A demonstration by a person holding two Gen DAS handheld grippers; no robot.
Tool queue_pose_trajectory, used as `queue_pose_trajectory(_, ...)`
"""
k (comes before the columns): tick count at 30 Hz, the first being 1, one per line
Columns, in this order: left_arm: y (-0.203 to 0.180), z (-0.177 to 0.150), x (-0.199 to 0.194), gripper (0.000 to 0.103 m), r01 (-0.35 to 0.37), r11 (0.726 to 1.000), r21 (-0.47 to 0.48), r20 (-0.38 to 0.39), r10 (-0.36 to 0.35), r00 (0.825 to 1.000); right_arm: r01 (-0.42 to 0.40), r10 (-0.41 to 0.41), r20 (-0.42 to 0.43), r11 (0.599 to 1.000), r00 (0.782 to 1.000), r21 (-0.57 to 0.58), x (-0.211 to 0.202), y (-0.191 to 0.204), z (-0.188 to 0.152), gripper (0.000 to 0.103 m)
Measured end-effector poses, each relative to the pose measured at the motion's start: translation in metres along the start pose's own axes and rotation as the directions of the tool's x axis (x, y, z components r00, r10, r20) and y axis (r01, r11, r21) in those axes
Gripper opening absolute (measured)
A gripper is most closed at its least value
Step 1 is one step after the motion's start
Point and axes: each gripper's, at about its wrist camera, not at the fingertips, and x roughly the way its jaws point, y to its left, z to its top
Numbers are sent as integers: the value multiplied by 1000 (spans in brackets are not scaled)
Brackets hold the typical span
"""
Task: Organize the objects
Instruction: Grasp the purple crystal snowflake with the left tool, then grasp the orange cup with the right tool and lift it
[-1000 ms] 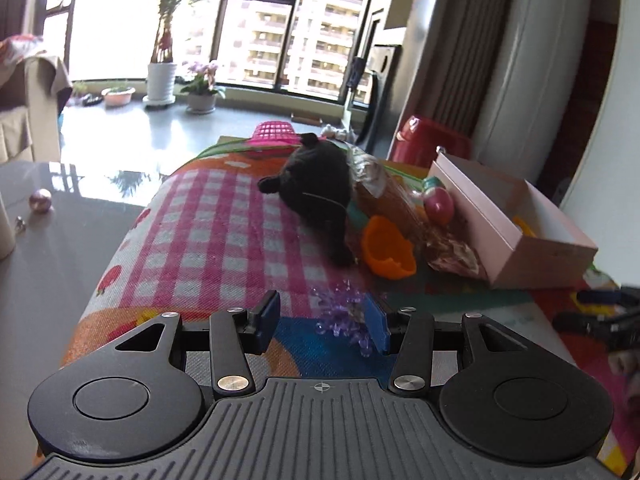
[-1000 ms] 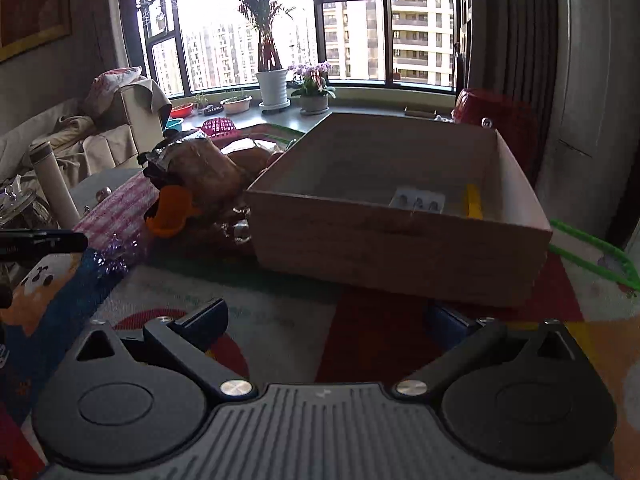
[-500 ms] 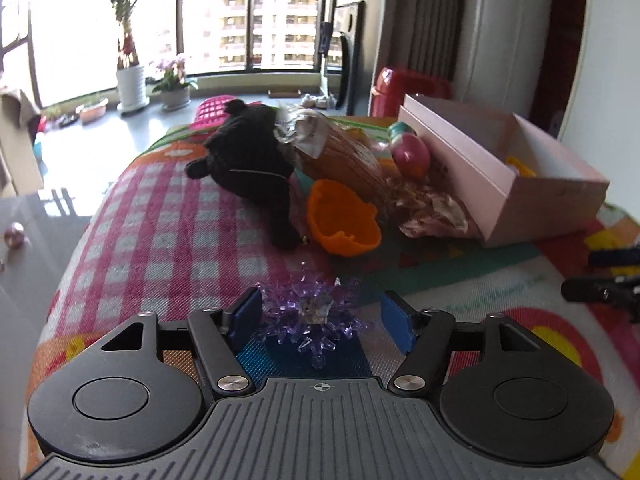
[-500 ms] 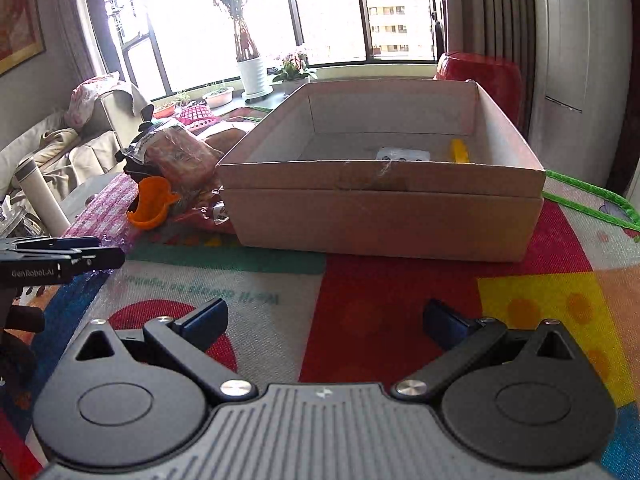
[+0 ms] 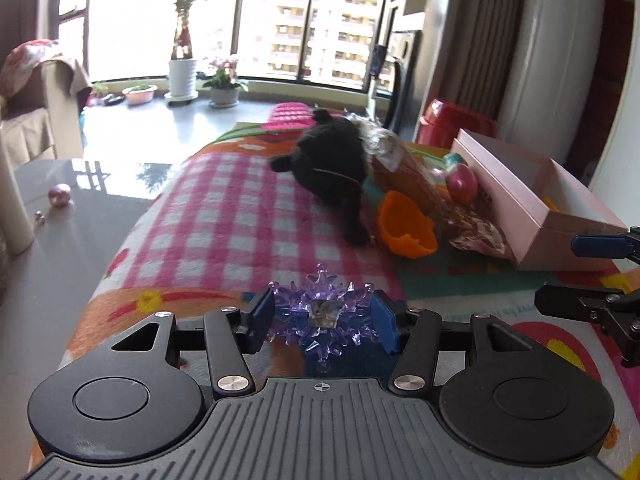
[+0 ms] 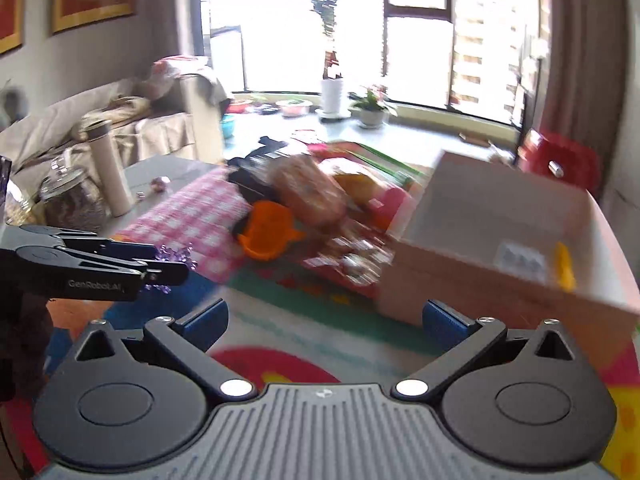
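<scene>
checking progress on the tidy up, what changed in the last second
The left gripper moved up to the purple crystal snowflake and closed its fingers around it. The right gripper stayed open and empty, swinging left. The pink box, orange cup and black plush toy stayed put.

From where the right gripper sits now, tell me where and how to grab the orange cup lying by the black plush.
Take the orange cup by its rim, one finger inside the mouth and one outside the wall. It lies on its side with the opening turned toward the grippers, so come in low from the near side. The black plush toy and wrapped packet crowd its far side.
</scene>
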Motion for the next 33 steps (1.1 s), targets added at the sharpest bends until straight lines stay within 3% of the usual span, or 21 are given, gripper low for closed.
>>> queue_pose_trajectory(2,16,0,-9,58,-10,998,-54,14,11,1000,-19,19,10,999,1000,-31,13,15,13,86)
queue_pose_trajectory(7,31,-2,-18,58,-9,995,-99,22,11,1000,-17,16,-55,999,998,-30,66,36,35,79)
queue_pose_trajectory(9,30,-3,-18,58,0,995,-101,15,2,1000,4,-6,-91,1000,996,-18,87,39,38,67)
queue_pose_trajectory(12,27,-6,-21,58,7,996,-92,11,-6,1000,12,-14,-136,1000,991,-21,103,40,41,38)
queue_pose_trajectory(13,27,-7,-23,58,12,996,-92,10,-11,1000,-1,-1,-150,1000,989,-14,103,39,40,36)
queue_pose_trajectory(15,22,-9,-24,58,26,996,-87,5,-25,1000,-15,14,-142,1000,990,-5,88,39,39,34)
queue_pose_trajectory(17,14,-10,-27,58,39,997,-64,-7,-40,999,-38,35,-133,999,991,-20,65,38,34,24)
queue_pose_trajectory(19,1,-13,-29,58,69,997,-17,-29,-69,997,-61,57,-130,998,990,-22,36,31,24,23)
queue_pose_trajectory(22,-27,-19,-33,58,112,991,78,-60,-108,992,-59,58,-107,998,993,-8,-11,12,3,12)
queue_pose_trajectory(28,-79,-16,-37,58,195,965,175,-64,-186,980,35,-33,-73,999,997,23,-78,-30,-36,12)
queue_pose_trajectory(31,-91,-9,-35,58,174,974,147,-16,-173,985,45,-42,-69,998,997,50,-84,-39,-44,19)
queue_pose_trajectory(33,-86,-6,-34,58,123,987,106,40,-128,991,22,-19,-54,998,998,56,-81,-36,-40,27)
